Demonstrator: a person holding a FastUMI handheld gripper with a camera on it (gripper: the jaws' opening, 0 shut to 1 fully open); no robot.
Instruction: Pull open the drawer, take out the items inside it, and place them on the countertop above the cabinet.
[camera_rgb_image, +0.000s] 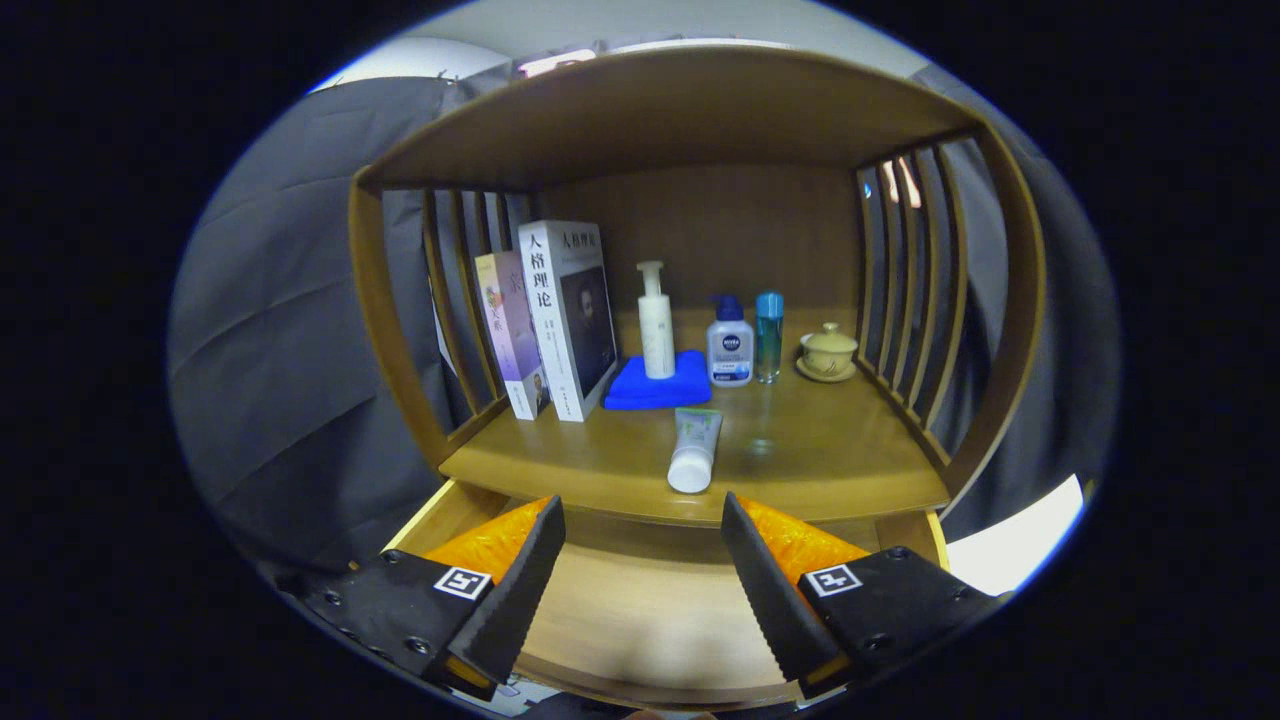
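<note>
The wooden drawer (610, 610) stands pulled open below the countertop (820, 460); its bare floor shows between and beneath my fingers. A white tube with a green end (694, 450) lies on the countertop near its front edge, just beyond my fingertips. My gripper (640, 520) hangs open over the drawer with nothing between its fingers. The drawer's front part is hidden by the fingers.
At the back of the countertop stand two books (560, 320), a white pump bottle (655, 320) on a blue cloth (648, 388), a white-and-blue bottle (730, 342), a slim blue bottle (768, 335) and a lidded cup (828, 352). Slatted side rails and a top shelf (660, 110) enclose it.
</note>
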